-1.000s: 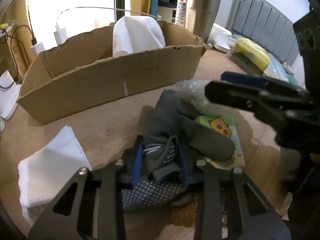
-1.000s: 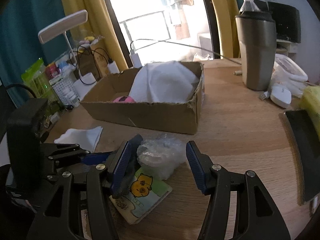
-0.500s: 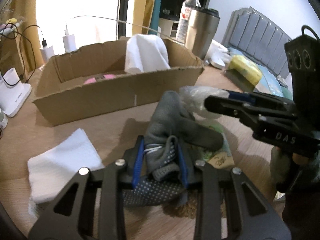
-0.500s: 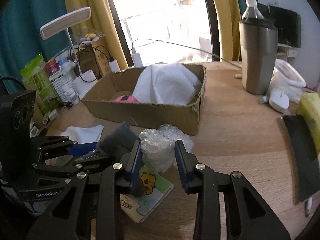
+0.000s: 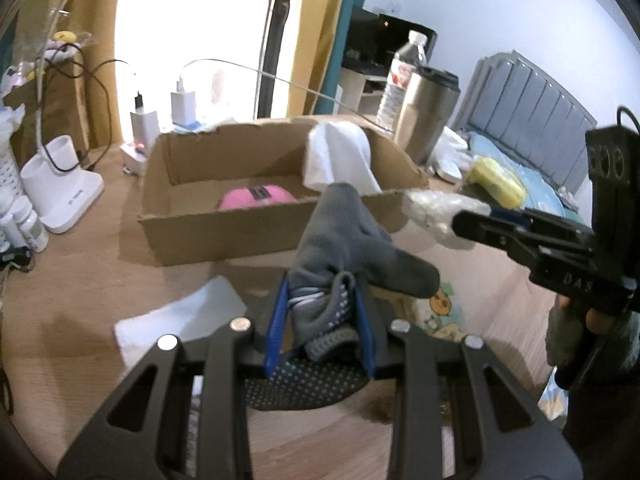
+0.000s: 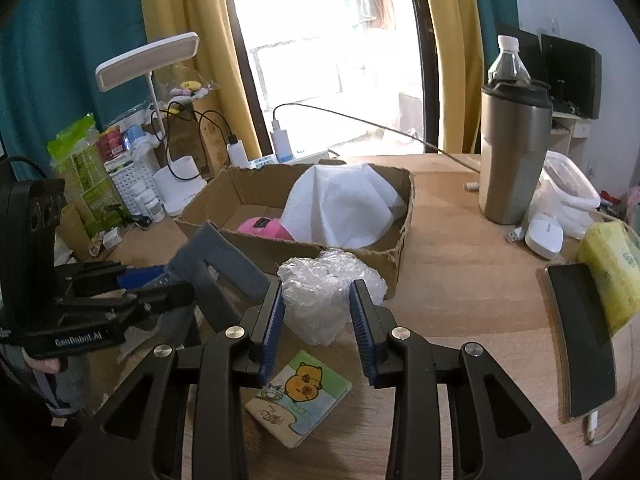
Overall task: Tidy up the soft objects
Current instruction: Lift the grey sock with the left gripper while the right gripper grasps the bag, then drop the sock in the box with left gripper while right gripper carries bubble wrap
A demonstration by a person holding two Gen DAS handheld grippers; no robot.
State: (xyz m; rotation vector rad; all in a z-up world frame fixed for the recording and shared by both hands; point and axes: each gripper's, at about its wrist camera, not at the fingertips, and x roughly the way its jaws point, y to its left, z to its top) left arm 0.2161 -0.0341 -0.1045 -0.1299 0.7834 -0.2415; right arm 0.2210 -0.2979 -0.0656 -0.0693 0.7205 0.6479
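Two soft things are up off the desk [image 6: 460, 280], both near the front wall of the cardboard box [image 6: 256, 200]. The left gripper [image 5: 320, 312] is clamped on a bunched grey sock [image 5: 348, 236]; the right gripper [image 6: 316, 316] pinches a wad of plastic wrap [image 6: 324, 284]. Carry each well above the torn rim, release over bare floor beside the pink item [image 6: 264, 227] and white cloth [image 6: 340, 204], and keep the grippers apart.

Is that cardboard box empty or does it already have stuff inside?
Not empty: the cardboard box holds a white cloth and something pink.
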